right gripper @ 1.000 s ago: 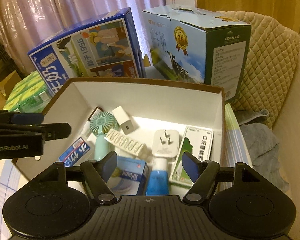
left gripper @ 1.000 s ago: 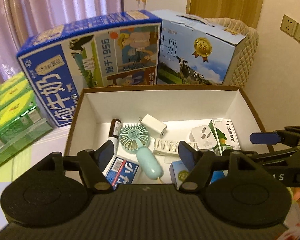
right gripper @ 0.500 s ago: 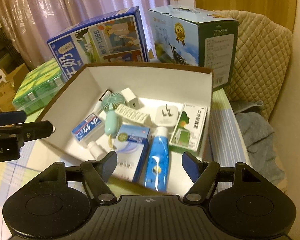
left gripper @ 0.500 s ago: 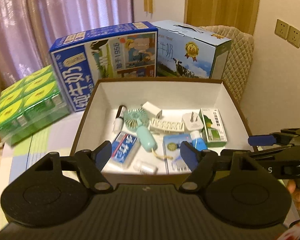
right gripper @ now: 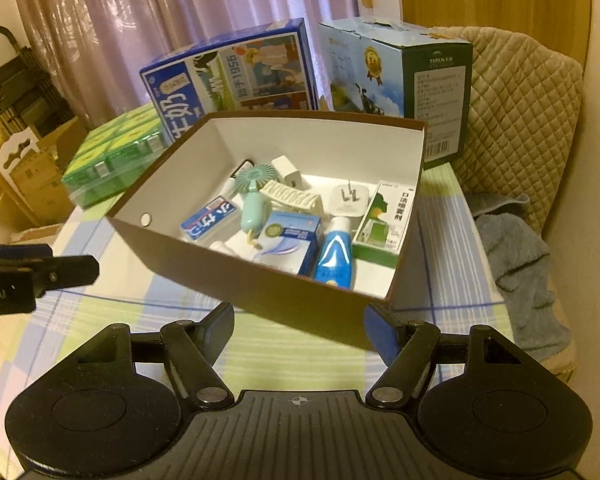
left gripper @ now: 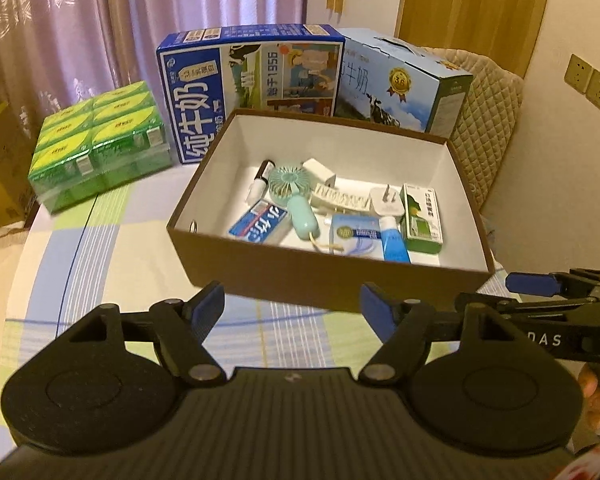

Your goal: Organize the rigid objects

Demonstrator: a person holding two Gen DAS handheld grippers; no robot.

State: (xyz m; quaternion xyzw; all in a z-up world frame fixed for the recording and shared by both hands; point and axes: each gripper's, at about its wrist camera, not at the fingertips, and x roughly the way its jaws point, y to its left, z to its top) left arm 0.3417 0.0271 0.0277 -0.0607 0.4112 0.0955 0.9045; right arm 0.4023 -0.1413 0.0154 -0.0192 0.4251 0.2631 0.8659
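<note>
A brown box with a white inside (left gripper: 332, 276) stands on the checked tablecloth. In it lie a mint hand fan (left gripper: 296, 194), a blue-and-white carton (left gripper: 258, 226), a white charger (left gripper: 320, 170), a white plug adapter (left gripper: 386, 202), a green carton (left gripper: 422, 218), a blue tube (left gripper: 394, 242) and other small items. My left gripper (left gripper: 293, 304) is open and empty, just short of the box's near wall. My right gripper (right gripper: 300, 326) is open too, with nothing between its fingers, at the near wall of the box (right gripper: 300, 292). The fan (right gripper: 254, 196) and the tube (right gripper: 336, 258) also show there.
Behind the box stand a dark blue milk carton (left gripper: 252, 80) and a light blue one (left gripper: 400, 84). A green shrink-wrapped pack (left gripper: 100, 140) sits at the back left. A quilted chair (right gripper: 520, 120) and a grey towel (right gripper: 516, 264) lie to the right.
Both grippers have drawn back from above the box's contents to in front of its near wall. The whole box now shows in both views. Nothing was picked up.
</note>
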